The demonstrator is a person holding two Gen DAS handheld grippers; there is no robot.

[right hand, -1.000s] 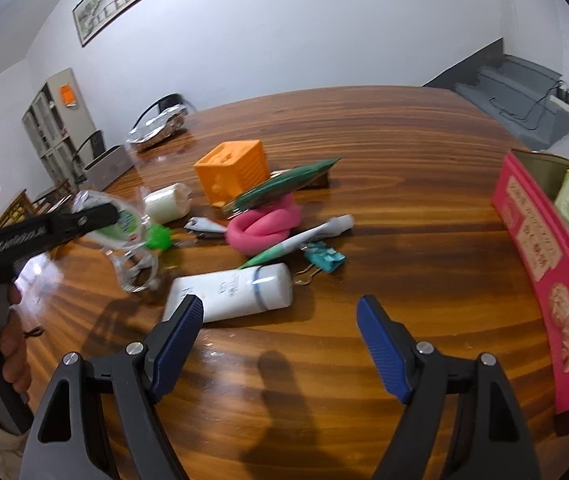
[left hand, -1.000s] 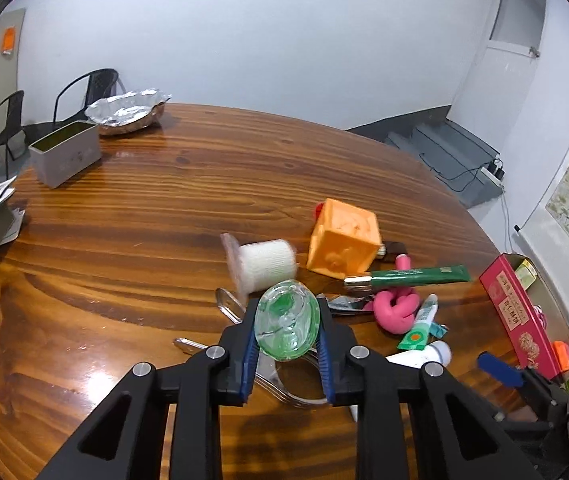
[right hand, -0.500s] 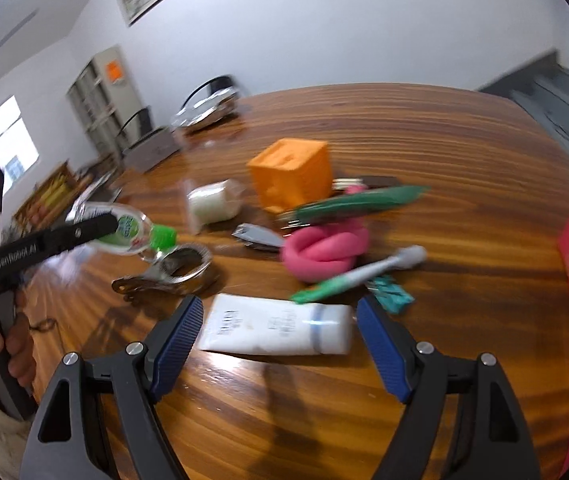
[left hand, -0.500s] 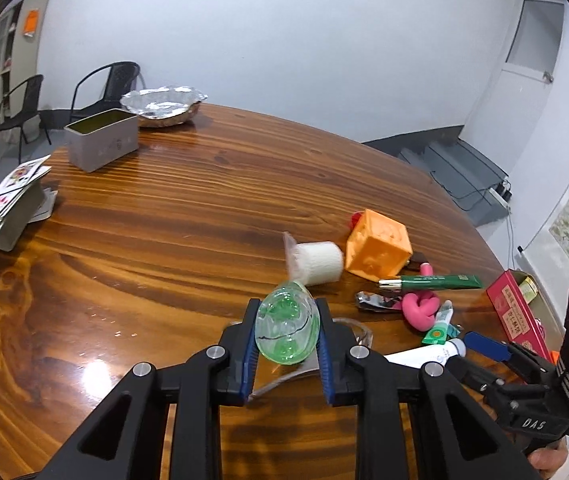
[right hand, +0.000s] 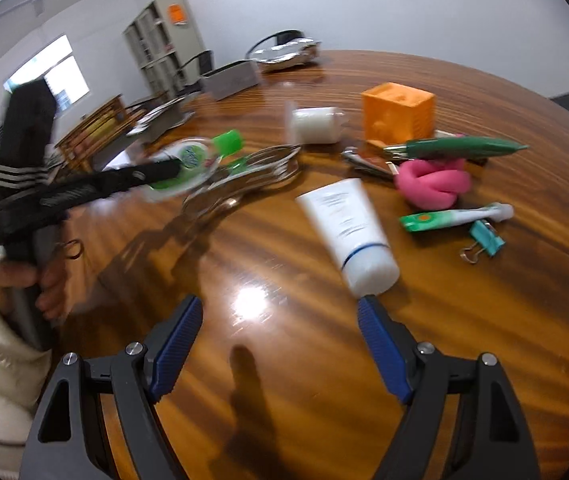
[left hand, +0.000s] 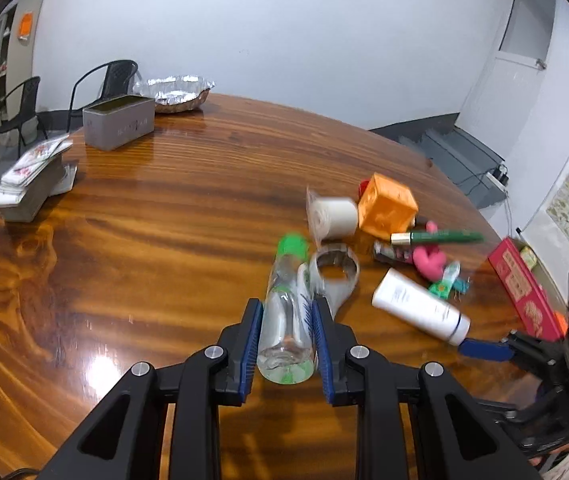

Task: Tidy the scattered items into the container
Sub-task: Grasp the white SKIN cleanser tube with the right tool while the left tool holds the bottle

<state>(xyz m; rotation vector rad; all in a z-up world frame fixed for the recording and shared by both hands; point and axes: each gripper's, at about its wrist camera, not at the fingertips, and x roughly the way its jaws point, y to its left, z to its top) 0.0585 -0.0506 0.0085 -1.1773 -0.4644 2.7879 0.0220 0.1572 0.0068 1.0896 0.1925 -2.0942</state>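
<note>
Left wrist: since the earlier frame the bottle [left hand: 284, 312] has swung from end-on to lengthwise, green cap [left hand: 293, 245] pointing away. Left gripper [left hand: 286, 346] is clamped on its clear body, above the table [left hand: 144, 248]. Red box [left hand: 522, 292], likely the container, sits at the right edge; carry not finished.

Right wrist: view has rolled and closed in on the white tube [right hand: 348, 232], which lies flat, cap just off the right fingertip. Right gripper [right hand: 280, 344] gapes wide, empty. Bottle shows clear with a green label.
</note>
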